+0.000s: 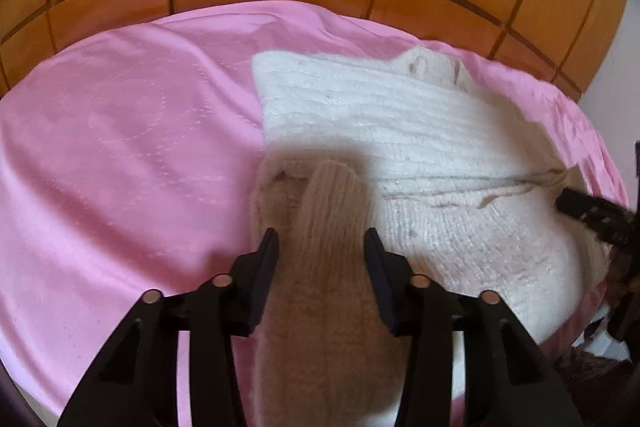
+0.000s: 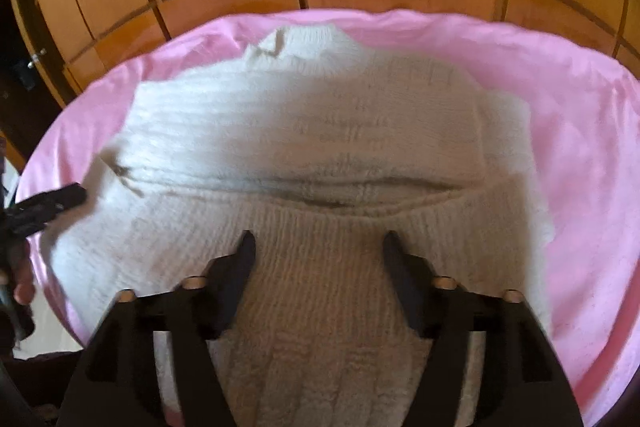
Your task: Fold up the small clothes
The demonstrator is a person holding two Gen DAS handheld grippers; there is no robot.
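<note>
The cream ribbed-knit sweater [image 2: 304, 147] lies on a pink satiny sheet [image 1: 120, 147], its near edge cut off at 6 o'clock behind both tools; no label or writing is readable. The left gripper [image 1: 322, 239] stands released astride a sleeve [image 1: 328, 227], and the right gripper [image 2: 318, 241] is released above the knit.

Cream ribbed knit sweater [image 2: 304, 147] on plain pink sheet [image 1: 120, 147].
</note>
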